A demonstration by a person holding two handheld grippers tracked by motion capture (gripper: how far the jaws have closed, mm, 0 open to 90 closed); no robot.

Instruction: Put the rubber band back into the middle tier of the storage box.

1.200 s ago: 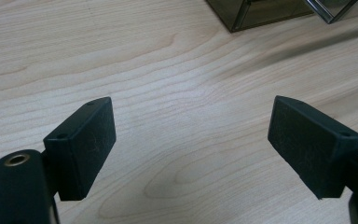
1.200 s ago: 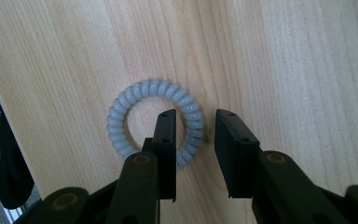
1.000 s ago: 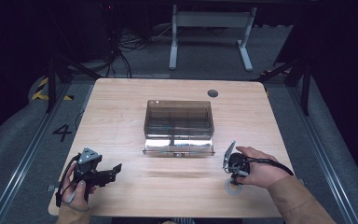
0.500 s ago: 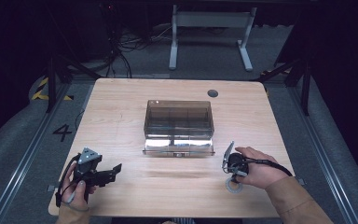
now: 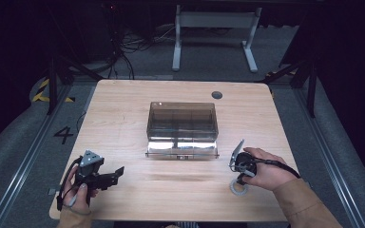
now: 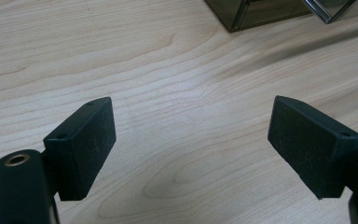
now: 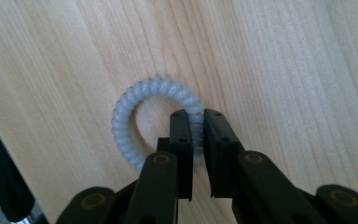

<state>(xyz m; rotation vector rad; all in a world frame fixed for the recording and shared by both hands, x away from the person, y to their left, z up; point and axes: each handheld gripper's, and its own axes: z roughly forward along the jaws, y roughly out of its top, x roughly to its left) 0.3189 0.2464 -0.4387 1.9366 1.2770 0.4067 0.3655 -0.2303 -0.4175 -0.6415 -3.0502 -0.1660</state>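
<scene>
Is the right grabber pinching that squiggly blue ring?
Touching. In the right gripper view, the right gripper has its two black jaws closed on one side of the pale blue spiral plastic ring, with the coil squeezed between them.

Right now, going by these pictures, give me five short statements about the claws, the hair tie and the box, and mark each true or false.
1. The right claw is closed on a pale blue spiral hair tie. True.
2. The left claw grips the hair tie. False: its jaws stand wide apart over bare wood.
3. The hair tie lies inside the smoky plastic box. False: it lies on the wooden table near the front right.
4. The box stands around the middle of the table. True.
5. Both claws touch the box. False: each is apart from it, nearer the front edge.
</scene>
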